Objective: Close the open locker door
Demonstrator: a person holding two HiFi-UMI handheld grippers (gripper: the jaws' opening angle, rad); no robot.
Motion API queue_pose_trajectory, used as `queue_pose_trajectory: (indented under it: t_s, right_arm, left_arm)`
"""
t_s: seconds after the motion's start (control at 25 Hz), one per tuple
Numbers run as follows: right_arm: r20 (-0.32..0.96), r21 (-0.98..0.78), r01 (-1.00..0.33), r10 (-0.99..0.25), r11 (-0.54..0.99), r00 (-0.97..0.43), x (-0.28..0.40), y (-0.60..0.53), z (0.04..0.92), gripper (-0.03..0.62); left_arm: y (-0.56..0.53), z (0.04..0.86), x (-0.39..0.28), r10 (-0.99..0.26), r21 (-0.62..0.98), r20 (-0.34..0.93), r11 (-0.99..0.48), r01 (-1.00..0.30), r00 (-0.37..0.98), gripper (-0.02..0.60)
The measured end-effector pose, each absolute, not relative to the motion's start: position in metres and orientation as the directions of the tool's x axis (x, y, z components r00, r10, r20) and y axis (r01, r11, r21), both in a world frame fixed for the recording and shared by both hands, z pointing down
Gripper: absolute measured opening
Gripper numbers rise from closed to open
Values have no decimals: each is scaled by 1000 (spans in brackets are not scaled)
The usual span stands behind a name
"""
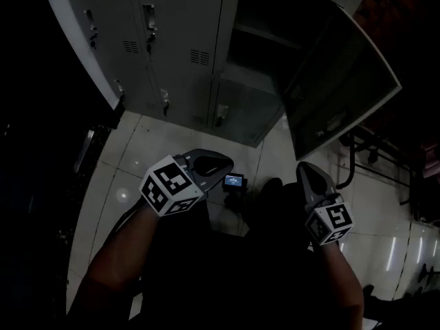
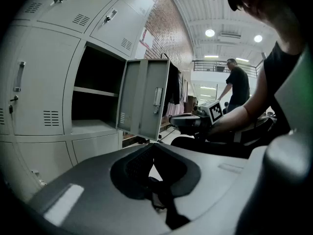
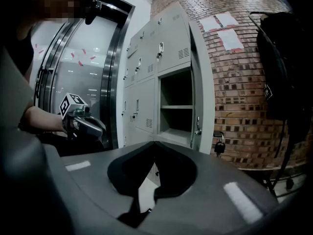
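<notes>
Task's thing: the locker door (image 1: 344, 91) stands swung out from its open compartment (image 1: 265, 53), at the right end of the locker row.
Door, left gripper view: the door (image 2: 146, 99) hangs from the right side of the dark compartment (image 2: 95, 94), and its free edge comes toward the person.
Door, right gripper view: the door (image 3: 205, 82) shows almost edge-on, ahead and a little to the right.
Long axis: upright, so the door should turn about its hinge side.
Left gripper (image 1: 225, 162): jaws together, nothing between them (image 2: 154, 147); held over the floor, well apart from the lockers.
Right gripper (image 1: 307, 169): jaws together and empty (image 3: 154, 143); it is below the door's lower edge in the head view and touches nothing.
Nearer hand: the right one, I judge; the left gripper lies more toward the closed lockers.
Coming move: probably the right gripper must go up and forward to the free edge, then push leftward toward the compartment.
Not sure: how wide the door is open.
</notes>
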State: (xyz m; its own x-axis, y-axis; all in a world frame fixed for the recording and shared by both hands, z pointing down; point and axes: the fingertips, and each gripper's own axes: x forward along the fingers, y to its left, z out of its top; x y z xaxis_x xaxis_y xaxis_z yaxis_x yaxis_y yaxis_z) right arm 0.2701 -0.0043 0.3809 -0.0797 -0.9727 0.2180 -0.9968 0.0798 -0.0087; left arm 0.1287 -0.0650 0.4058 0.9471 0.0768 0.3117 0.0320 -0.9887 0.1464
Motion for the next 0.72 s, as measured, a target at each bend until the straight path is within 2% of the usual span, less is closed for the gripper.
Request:
queue_pose_trajectory:
  t_s: [0.72]
  right_arm:
    - [212, 16, -1000, -977, 24, -20, 293, 7, 377, 6]
  left_arm:
    - [-56, 411, 145, 115, 141, 322, -987, 72, 940, 12]
